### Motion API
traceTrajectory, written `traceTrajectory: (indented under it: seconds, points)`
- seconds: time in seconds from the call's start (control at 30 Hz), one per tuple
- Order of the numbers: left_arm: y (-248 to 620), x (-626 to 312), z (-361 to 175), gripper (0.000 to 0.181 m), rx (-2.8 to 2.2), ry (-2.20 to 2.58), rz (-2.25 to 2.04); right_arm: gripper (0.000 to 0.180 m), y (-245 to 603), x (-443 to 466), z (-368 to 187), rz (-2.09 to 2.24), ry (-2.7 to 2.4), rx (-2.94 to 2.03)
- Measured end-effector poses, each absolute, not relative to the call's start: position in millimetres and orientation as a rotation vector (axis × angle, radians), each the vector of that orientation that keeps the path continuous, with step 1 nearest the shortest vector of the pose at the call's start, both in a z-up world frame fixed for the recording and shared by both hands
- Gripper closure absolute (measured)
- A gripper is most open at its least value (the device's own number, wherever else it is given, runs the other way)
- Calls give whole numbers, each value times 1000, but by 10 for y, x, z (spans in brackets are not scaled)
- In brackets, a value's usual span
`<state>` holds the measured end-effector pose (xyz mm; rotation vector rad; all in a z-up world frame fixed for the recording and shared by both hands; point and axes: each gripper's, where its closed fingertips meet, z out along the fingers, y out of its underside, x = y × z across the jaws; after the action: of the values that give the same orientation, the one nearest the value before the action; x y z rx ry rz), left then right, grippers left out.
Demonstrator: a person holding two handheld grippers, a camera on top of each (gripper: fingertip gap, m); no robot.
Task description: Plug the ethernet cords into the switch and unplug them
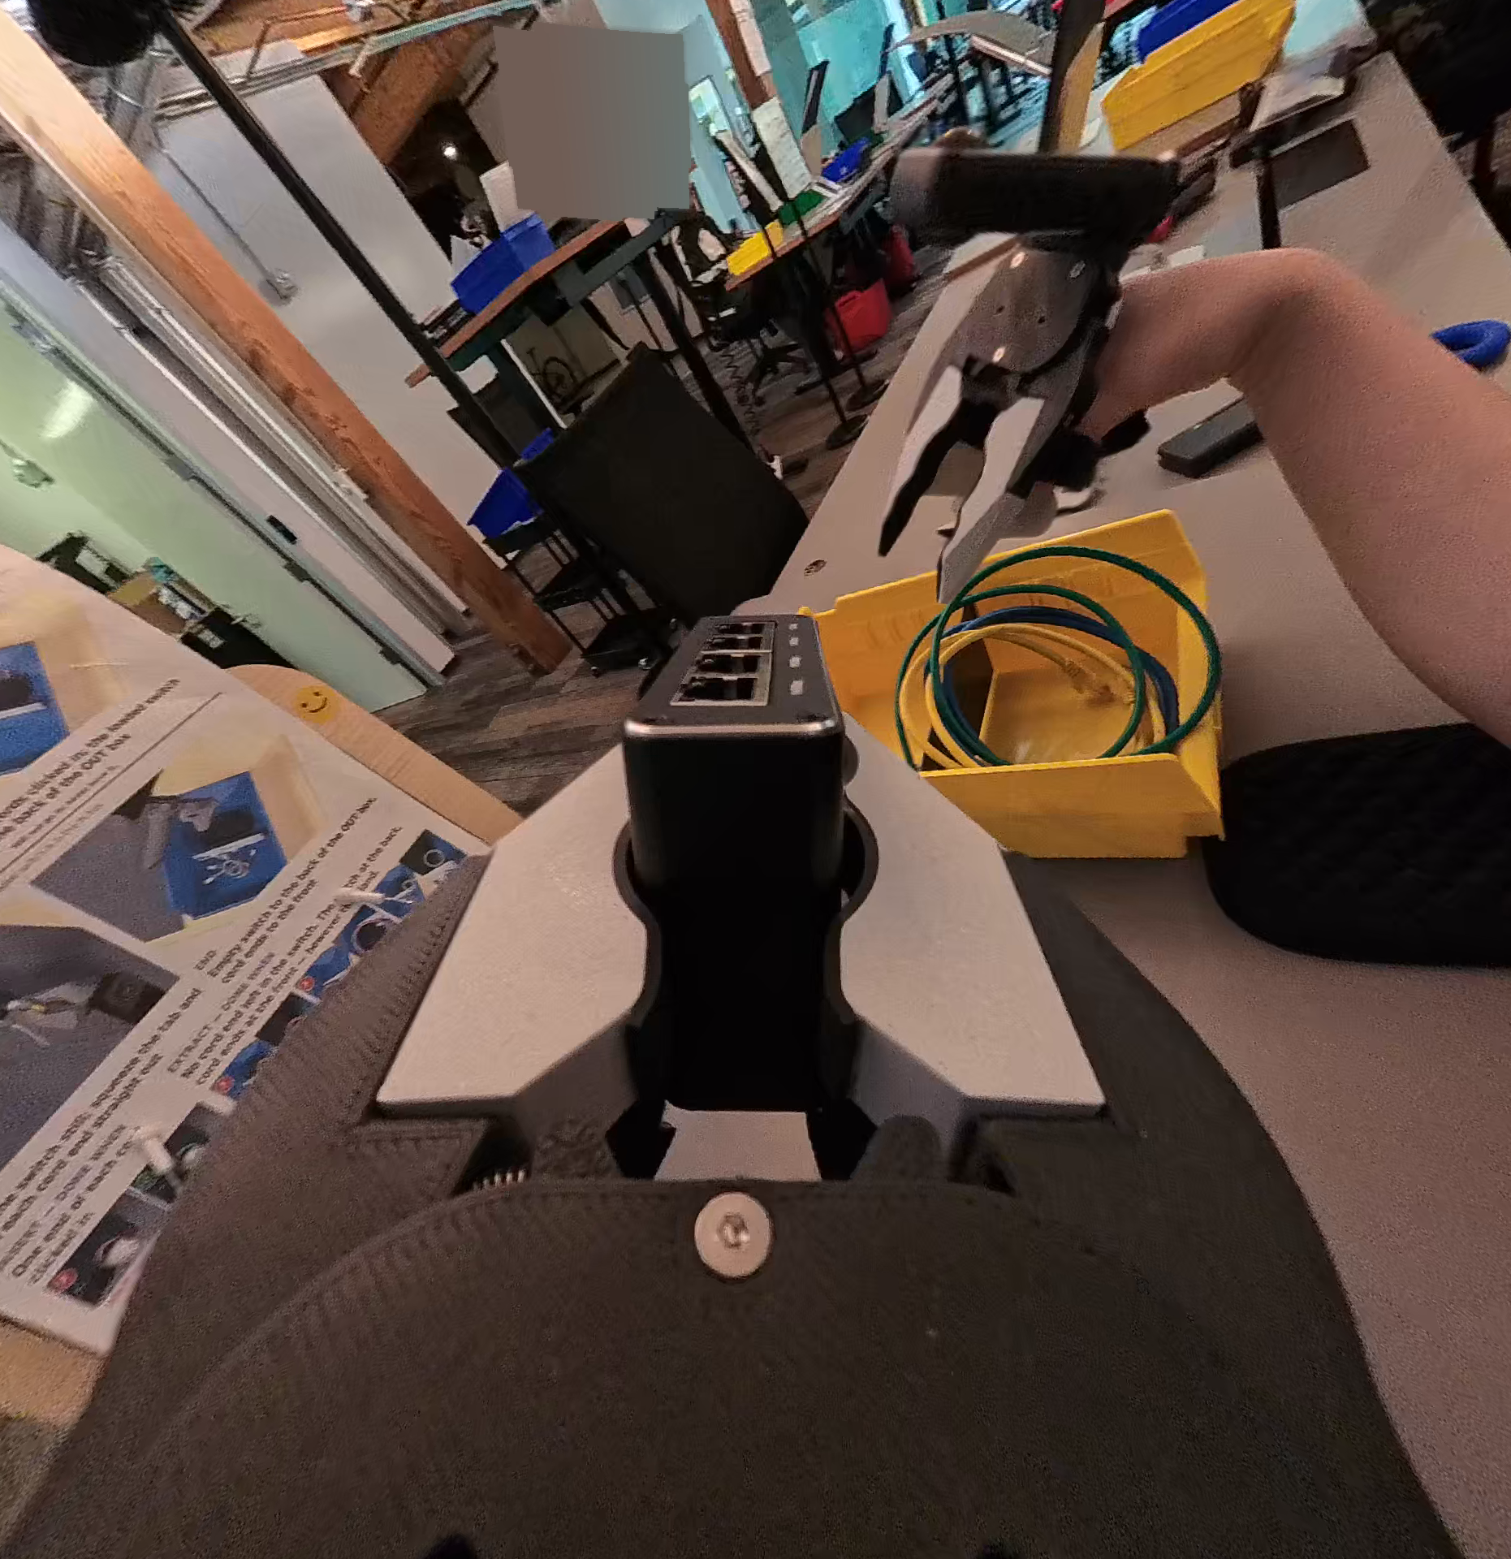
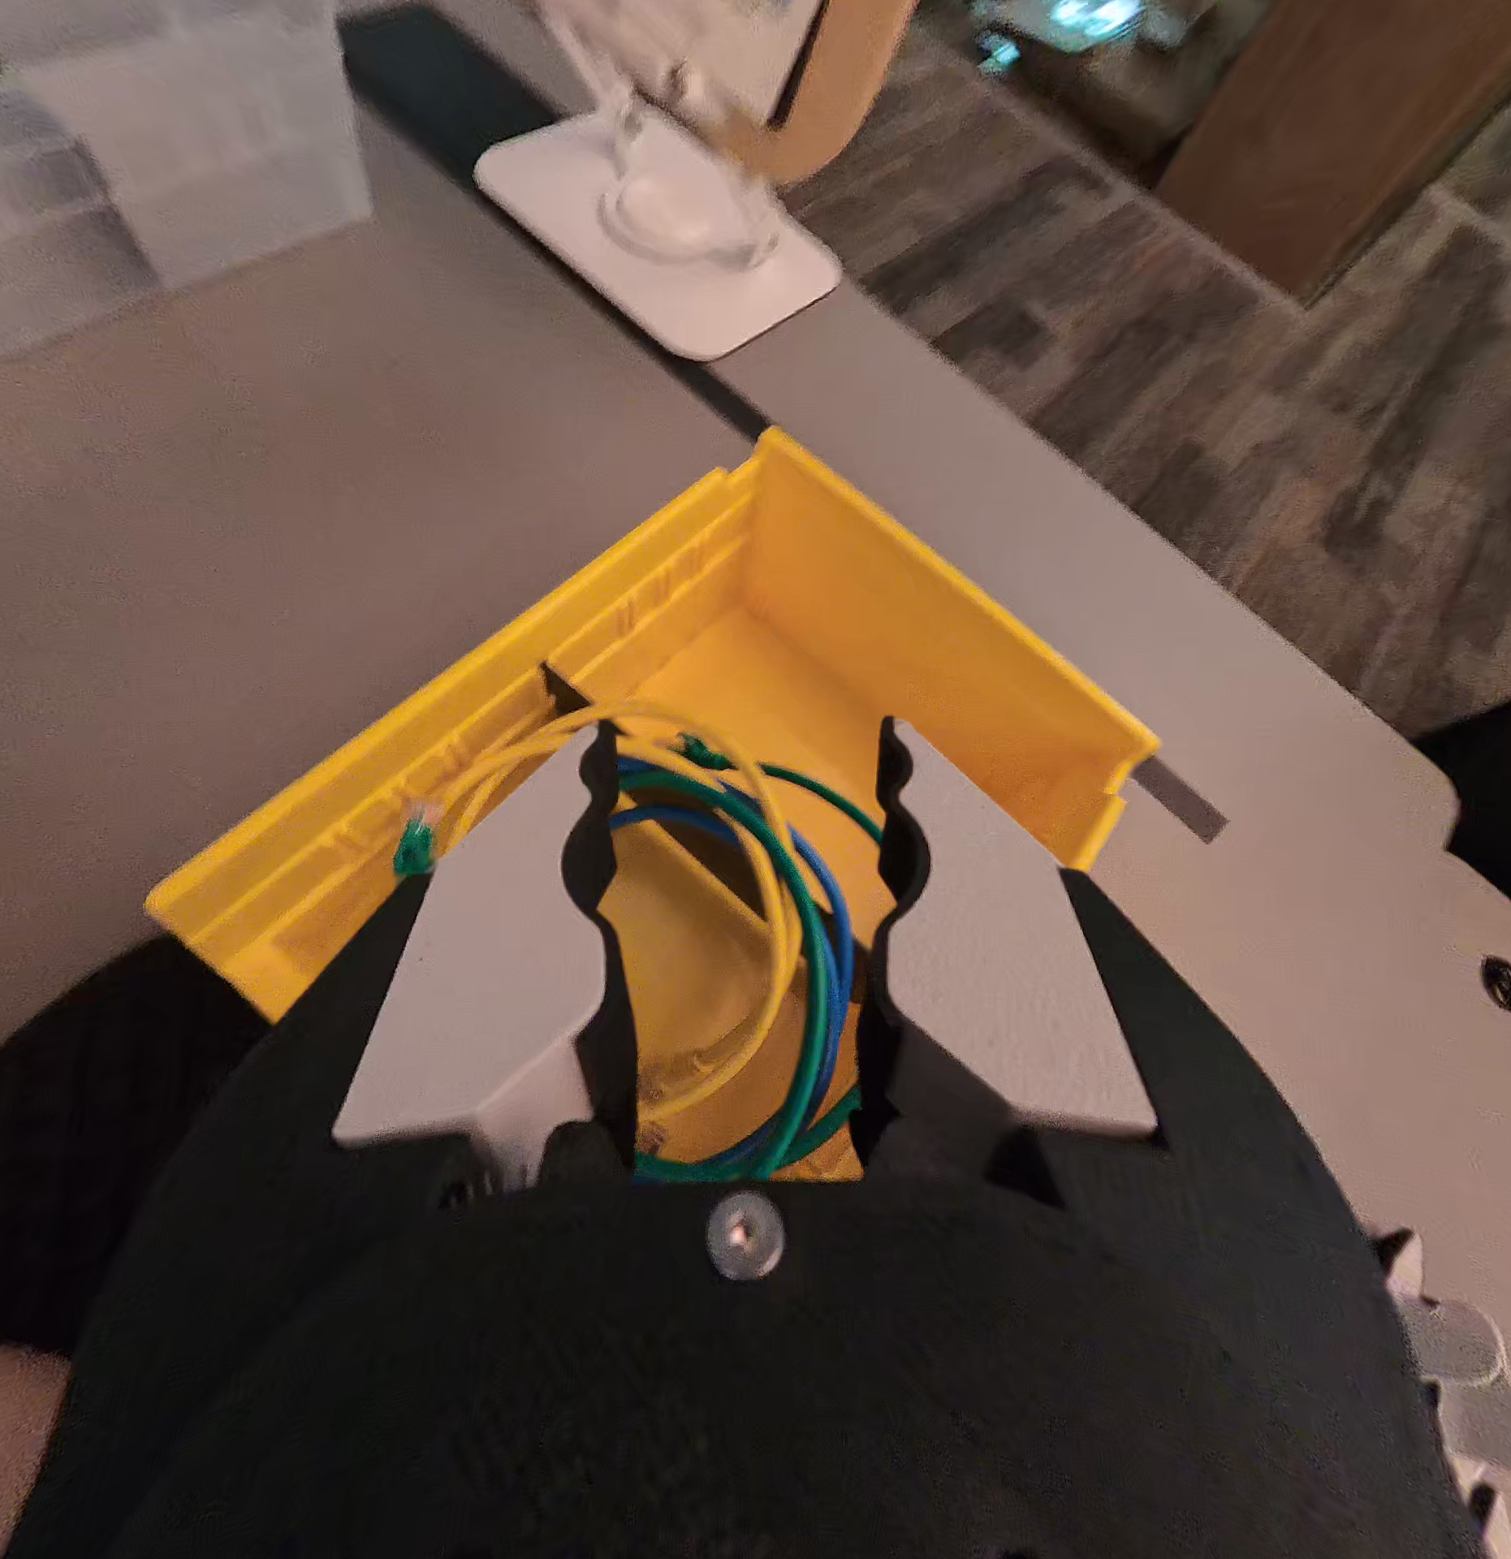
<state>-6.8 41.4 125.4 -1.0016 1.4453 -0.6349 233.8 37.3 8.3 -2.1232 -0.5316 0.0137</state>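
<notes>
The right gripper (image 2: 739, 734) hangs over the yellow bin (image 2: 929, 607), jaws spread wide and empty. The coiled cords (image 2: 806, 911) lie right below, at six o'clock. The left gripper (image 1: 735, 759) pinches the black switch (image 1: 732, 844), its length pointing to twelve. The grey surface (image 2: 271, 548) holds the bin.

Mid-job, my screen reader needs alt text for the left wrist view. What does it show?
The left gripper clamps a black ethernet switch, its empty ports facing up. Beyond it, the open right gripper hovers over a yellow bin holding coiled green, blue and yellow ethernet cords.
</notes>
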Motion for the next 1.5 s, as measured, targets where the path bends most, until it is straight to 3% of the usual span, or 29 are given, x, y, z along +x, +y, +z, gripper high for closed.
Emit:
traceTrajectory:
  seconds: [0.07,0.3,0.47,0.57,0.93,1.03,1.17,1.2,1.23,1.3,1.4,1.5]
  points:
    - [373,-35,1214,147,-987,1478,-681,115,366,2177,91,-33,-678,-2092]
    - [150,59,1030,147,-946,1626,-853,110,86,346,1136,283,-1164,-1365]
    - [35,75,1005,148,-938,1658,-948,128,143,23,1136,354,-1208,-1340]
    - [-11,68,1006,148,-948,1671,-1041,150,60,-44,1130,510,-1232,-1324]
    - [113,19,938,151,-1017,1697,-1069,151,59,97,1145,570,-1192,-1341]
    - [92,62,1020,151,-1009,1647,-1075,126,162,91,910,512,-1225,-1451]
    - [93,64,1068,151,-989,1611,-1072,149,240,24,794,466,-1292,-1479]
    - [130,48,1092,147,-991,1589,-1064,148,249,30,835,471,-1280,-1463]
    - [198,30,1131,124,-1010,1553,-1050,149,298,102,862,429,-1254,-1465]
    - [406,-34,1193,98,-1082,1473,-985,149,494,468,879,268,-1125,-1541]
    - [698,-172,1259,105,-1145,1370,-877,149,851,1436,752,-8,-764,-1768]
    - [805,-256,1261,108,-1182,1349,-850,148,958,2189,248,-143,-581,-2019]
